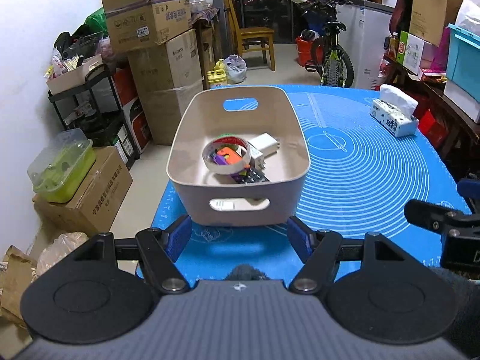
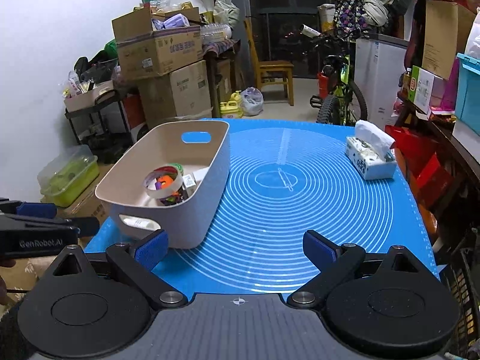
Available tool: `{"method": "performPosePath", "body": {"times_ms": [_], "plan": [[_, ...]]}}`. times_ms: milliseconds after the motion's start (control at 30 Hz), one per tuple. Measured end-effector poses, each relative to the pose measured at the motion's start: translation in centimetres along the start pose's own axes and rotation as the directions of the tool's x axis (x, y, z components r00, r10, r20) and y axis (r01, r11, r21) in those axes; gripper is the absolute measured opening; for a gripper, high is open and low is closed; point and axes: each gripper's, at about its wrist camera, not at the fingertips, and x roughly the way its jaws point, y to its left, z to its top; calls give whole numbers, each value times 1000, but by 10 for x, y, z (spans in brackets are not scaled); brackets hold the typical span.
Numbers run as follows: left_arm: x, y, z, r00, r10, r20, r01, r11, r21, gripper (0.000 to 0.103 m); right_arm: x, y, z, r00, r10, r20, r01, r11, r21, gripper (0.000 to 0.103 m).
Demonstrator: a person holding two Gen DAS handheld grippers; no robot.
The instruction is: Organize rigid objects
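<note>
1. Beige bin [image 1: 240,207] sits on my bench's blue mat [image 1: 375,180], left side, holding a tape roll [image 1: 226,162], charger [image 1: 265,147] and remote [image 1: 252,177].
2. My left gripper [image 1: 238,235] has fingers spread, empty, just near of the bin.
3. My right gripper [image 2: 235,247] likewise has fingers spread, empty.

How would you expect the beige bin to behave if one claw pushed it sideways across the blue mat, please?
The beige bin looks like stiff plastic, so it should probably slide whole. Its wide base makes tipping unlikely. The tape roll inside may shift a little.

Each gripper, left gripper [image 1: 239,234] and right gripper [image 2: 235,247], has black linkage arms, blue ribbed pads, silver pivot screws, grey ridged body.
</note>
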Motion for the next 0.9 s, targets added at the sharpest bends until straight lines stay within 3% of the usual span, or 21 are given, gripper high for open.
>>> {"method": "performPosePath", "body": {"times_ms": [633, 900], "plan": [[0, 4, -22, 999, -1, 34, 3, 998, -55, 71, -21, 10, -29, 994, -38, 105, 43, 998, -45, 96], [-1, 0, -23, 999, 7, 46, -6, 999, -35, 71, -22, 11, -31, 994, -40, 101, 44, 998, -41, 96]]}}
